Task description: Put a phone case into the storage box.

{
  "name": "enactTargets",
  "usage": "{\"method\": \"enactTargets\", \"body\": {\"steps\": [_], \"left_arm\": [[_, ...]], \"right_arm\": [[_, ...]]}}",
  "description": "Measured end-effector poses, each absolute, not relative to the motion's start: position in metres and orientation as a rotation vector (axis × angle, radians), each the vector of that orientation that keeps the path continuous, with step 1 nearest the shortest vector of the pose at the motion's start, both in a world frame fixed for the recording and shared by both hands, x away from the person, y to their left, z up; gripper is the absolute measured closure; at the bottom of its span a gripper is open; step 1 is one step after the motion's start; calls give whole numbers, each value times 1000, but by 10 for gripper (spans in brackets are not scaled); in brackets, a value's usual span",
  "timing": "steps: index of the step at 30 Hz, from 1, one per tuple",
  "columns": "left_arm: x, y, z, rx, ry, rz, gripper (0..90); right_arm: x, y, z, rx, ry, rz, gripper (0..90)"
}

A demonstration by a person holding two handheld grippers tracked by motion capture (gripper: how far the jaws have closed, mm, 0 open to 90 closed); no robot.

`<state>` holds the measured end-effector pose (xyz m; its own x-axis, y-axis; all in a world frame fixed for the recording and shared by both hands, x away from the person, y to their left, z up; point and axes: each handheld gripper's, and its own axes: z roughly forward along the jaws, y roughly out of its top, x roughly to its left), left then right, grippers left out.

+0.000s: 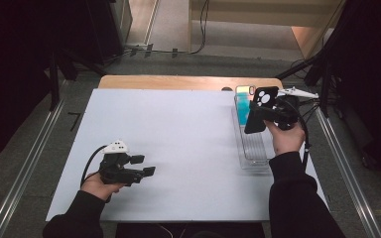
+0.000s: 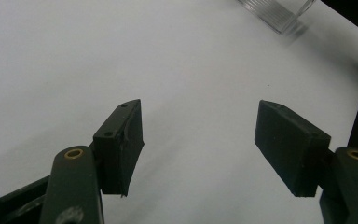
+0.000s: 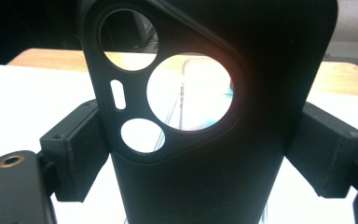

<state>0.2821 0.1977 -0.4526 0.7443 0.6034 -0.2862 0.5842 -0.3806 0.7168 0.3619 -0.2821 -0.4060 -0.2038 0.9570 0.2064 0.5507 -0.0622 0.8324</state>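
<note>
Black phone case (image 1: 259,109) | held upright at 2 o'clock on the white table (image 1: 178,144), above the clear tray (image 1: 252,148) | right gripper (image 1: 265,115) clamped on its sides | left gripper (image 1: 146,166) at 8 o'clock, jaws apart, empty.

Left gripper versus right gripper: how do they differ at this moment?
The left gripper is open with nothing between its jaws; the right gripper is shut on a black phone case. The left gripper sits low over the white table; the right gripper is raised above a clear tray. Both have black jaws.
</note>
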Motion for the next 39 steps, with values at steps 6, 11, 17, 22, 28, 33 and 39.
{"method": "enactTargets", "body": {"steps": [6,11,17,22,28,33,39], "left_arm": [[282,197,-453,2078,890,28,330],[282,197,-453,2082,887,24,330],[282,196,-453,2080,880,17,330],[282,195,-453,2086,877,19,330],[282,194,-454,2088,869,14,330],[283,194,-454,2088,875,11,330],[284,193,-455,2090,871,5,330]], "right_arm": [[375,-277,-418,1632,1781,1168,116],[382,-272,-424,1640,1790,1153,116],[398,-267,-431,1656,1807,1095,116],[411,-266,-437,1668,1805,1060,116],[426,-271,-446,1734,1789,1080,116],[437,-269,-451,1730,1794,1052,117],[450,-268,-451,1733,1779,1030,118]]}}
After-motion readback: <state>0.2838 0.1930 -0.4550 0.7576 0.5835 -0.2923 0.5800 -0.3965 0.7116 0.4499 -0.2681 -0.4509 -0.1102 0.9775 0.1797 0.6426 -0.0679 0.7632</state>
